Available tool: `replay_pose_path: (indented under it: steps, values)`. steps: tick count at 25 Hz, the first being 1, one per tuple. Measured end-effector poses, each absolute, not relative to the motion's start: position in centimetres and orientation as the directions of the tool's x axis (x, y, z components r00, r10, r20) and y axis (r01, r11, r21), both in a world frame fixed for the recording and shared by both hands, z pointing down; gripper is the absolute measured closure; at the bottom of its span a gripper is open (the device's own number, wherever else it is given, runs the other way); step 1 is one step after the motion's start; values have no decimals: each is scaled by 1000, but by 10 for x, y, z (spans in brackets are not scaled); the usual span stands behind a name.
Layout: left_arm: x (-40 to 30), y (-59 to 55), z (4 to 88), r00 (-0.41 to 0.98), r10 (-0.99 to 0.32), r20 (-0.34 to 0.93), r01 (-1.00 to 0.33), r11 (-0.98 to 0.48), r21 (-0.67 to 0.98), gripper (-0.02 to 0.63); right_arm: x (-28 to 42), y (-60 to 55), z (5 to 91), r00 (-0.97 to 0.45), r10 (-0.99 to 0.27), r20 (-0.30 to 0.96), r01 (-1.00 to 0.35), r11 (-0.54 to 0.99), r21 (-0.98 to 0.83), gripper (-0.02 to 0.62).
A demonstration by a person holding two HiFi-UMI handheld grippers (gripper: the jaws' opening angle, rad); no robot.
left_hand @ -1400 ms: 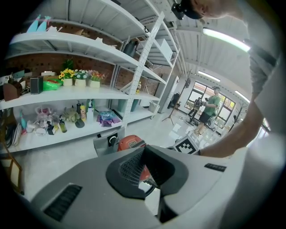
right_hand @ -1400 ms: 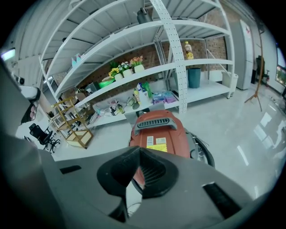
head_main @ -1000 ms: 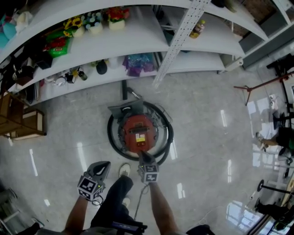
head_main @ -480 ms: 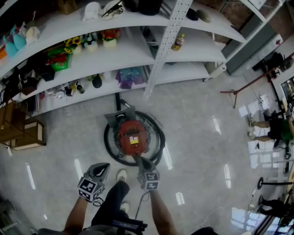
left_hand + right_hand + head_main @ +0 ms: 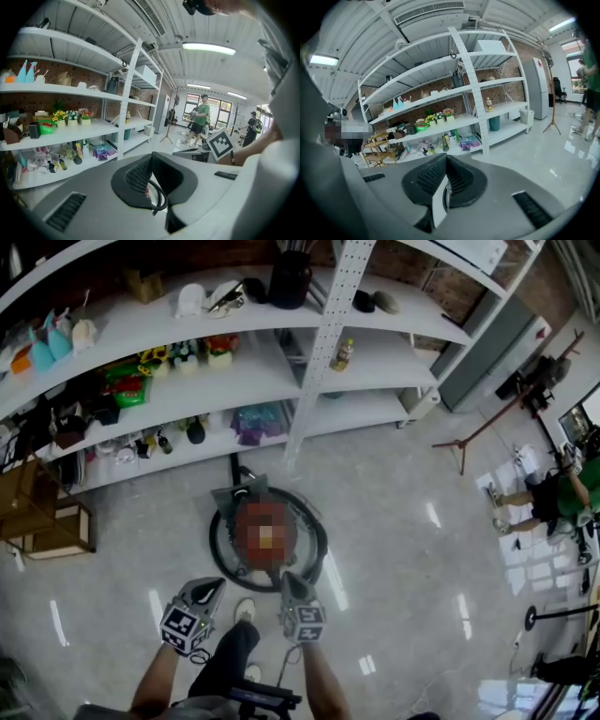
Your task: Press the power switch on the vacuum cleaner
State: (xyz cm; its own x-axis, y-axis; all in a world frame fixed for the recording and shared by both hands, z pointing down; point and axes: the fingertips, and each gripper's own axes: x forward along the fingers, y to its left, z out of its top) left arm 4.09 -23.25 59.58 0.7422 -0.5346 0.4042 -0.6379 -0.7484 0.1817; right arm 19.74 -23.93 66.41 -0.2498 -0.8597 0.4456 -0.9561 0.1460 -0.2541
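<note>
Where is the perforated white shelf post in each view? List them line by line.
Head view: the post runs from top centre down toward the middle.
Left gripper view: left of centre, upright.
Right gripper view: just right of centre.
Shared landmark: the bottle on the shelf beside it.

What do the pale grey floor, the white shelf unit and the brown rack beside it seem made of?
Pale grey floor: probably polished tile or coated concrete; glossy, it mirrors lights as bright streaks. White shelf unit: likely painted metal; its upright post has rows of punched holes. Brown rack: seemingly wood, matt; too small to be sure.
</note>
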Motion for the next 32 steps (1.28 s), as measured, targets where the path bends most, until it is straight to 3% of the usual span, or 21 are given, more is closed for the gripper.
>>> replay_pose_path:
  steps: [32]
  values:
    - [50,-105,468,813,-536,230,-555,-831,27,600,186,-90,494,-182,-957,225,-972,139,-191,583]
